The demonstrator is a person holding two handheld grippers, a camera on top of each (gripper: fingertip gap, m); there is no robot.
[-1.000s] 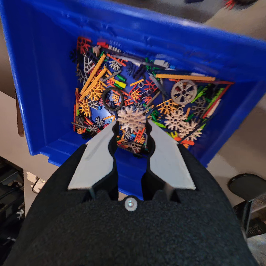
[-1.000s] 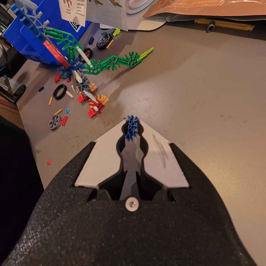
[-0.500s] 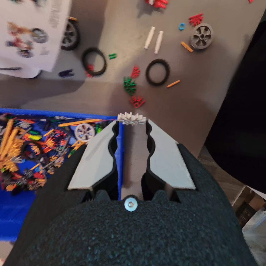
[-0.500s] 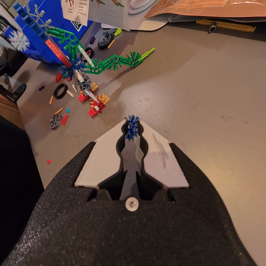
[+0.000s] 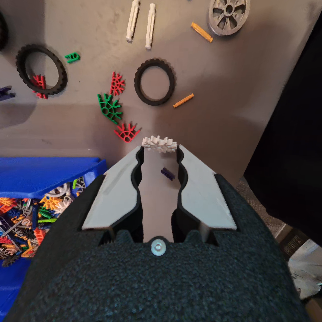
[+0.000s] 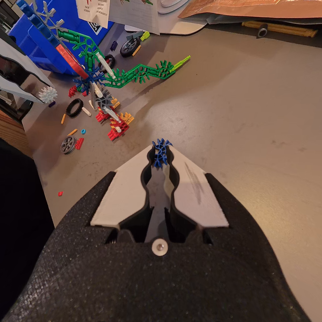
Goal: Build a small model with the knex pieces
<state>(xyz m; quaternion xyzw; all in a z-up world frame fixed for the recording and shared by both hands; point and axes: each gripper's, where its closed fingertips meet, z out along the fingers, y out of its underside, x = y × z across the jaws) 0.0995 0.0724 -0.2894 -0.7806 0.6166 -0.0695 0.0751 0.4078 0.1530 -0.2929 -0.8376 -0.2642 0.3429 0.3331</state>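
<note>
The left gripper (image 5: 159,147) pinches a white snowflake-shaped plastic connector (image 5: 159,144) above the grey table (image 5: 217,113) — the right gripper (image 6: 162,148) pinches a blue snowflake-shaped plastic connector (image 6: 161,153).

Each tool (image 5: 159,148) (image 6: 161,148) had a rough, speckled black body, two pale grey wedge fingers (image 5: 118,188) lined with wavy black pads, and one silver screw (image 5: 158,247) at centre.
</note>
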